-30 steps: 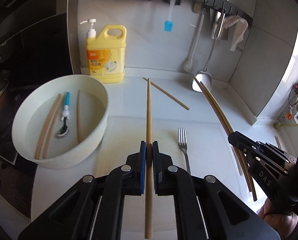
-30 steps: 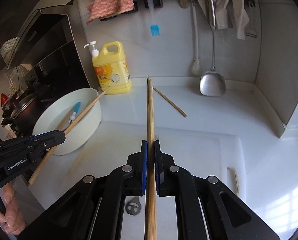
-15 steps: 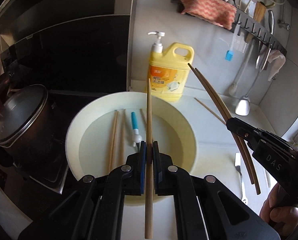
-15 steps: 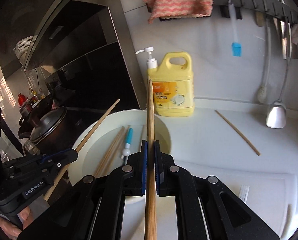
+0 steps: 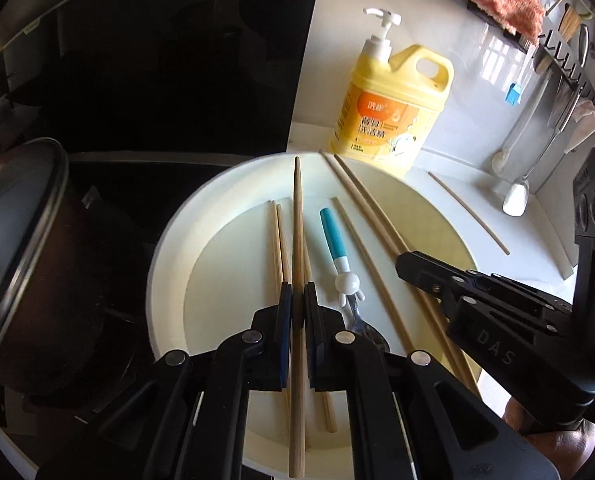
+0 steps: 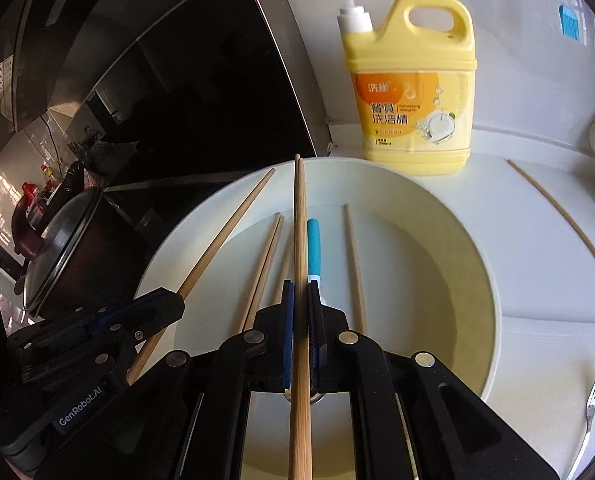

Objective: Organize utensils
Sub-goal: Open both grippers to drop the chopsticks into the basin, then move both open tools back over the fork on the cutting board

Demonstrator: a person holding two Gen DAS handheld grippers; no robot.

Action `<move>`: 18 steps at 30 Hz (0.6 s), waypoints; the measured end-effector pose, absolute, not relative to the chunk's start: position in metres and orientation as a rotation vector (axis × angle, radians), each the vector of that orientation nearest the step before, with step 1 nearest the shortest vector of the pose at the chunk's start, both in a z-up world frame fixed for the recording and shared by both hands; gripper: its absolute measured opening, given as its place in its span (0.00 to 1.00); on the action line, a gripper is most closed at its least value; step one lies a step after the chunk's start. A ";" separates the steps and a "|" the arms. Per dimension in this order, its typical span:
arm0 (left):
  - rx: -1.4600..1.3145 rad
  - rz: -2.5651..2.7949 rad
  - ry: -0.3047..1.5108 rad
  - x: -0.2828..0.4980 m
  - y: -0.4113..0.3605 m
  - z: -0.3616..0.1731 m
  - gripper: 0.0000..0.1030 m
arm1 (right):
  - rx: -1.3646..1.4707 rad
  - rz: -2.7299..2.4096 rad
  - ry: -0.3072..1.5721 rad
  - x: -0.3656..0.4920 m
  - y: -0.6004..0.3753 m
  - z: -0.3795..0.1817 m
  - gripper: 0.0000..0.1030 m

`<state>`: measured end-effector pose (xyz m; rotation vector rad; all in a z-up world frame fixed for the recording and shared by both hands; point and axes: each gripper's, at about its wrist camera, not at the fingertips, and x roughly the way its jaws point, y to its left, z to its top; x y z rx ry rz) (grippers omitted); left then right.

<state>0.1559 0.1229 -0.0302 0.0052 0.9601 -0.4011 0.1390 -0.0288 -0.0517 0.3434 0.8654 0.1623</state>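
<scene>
Both tools (image 5: 295,300) (image 6: 300,300) pinch chopsticks (image 6: 300,216) above the white bowl (image 6: 477,248)

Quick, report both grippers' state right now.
Left gripper: shut on a single chopstick, over the white basin.
Right gripper: shut on a pair of chopsticks, over the same basin.

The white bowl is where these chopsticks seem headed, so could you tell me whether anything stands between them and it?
Nothing visible blocks the drop. The left tool holds one chopstick and the right tool holds a pair, both already above the white bowl. Below lie loose chopsticks and a blue-handled spoon, which the new ones would land on.
</scene>
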 end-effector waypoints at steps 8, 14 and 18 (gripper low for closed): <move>0.021 -0.417 1.050 0.168 0.122 -0.056 0.07 | 0.361 0.123 0.945 0.150 -0.026 -0.070 0.07; 0.041 -0.390 1.056 0.167 0.127 -0.055 0.36 | 0.330 0.060 0.928 0.141 -0.029 -0.064 0.36; 0.053 -0.357 0.998 0.162 0.140 -0.044 0.67 | 0.322 0.026 0.875 0.130 -0.040 -0.053 0.37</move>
